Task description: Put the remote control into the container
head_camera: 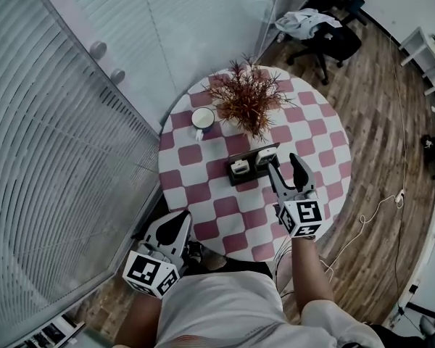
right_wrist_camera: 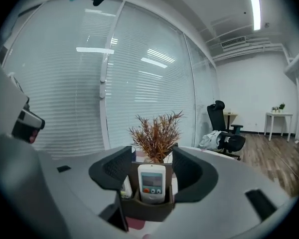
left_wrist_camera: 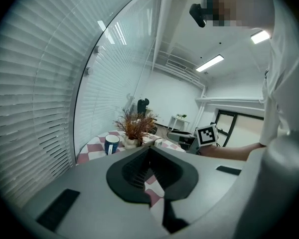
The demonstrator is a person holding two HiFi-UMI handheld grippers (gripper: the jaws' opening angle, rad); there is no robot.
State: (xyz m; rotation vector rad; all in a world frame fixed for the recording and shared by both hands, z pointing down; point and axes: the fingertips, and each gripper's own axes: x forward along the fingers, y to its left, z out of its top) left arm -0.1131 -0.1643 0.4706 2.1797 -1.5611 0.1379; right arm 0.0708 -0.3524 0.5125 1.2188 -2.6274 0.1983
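A dark container (head_camera: 248, 179) stands on the checkered round table (head_camera: 203, 194) and holds two white remote controls. One remote (right_wrist_camera: 152, 183) stands upright in its right compartment (head_camera: 264, 158); the other (head_camera: 239, 167) is in the left one. My right gripper (head_camera: 285, 162) is open just behind the container's right end. In the right gripper view the container (right_wrist_camera: 149, 210) and that remote sit between the wide-apart jaws, and the pads are clear of the remote. My left gripper (head_camera: 180, 220) hangs off the table's near left edge, shut and empty (left_wrist_camera: 149, 151).
A dried reddish plant (head_camera: 248, 100) and a blue-and-white mug (head_camera: 202, 118) stand on the far half of the table. A glass wall with blinds (head_camera: 65, 158) runs along the left. An office chair (head_camera: 326, 35) with clothing on it stands beyond the table, on a wooden floor.
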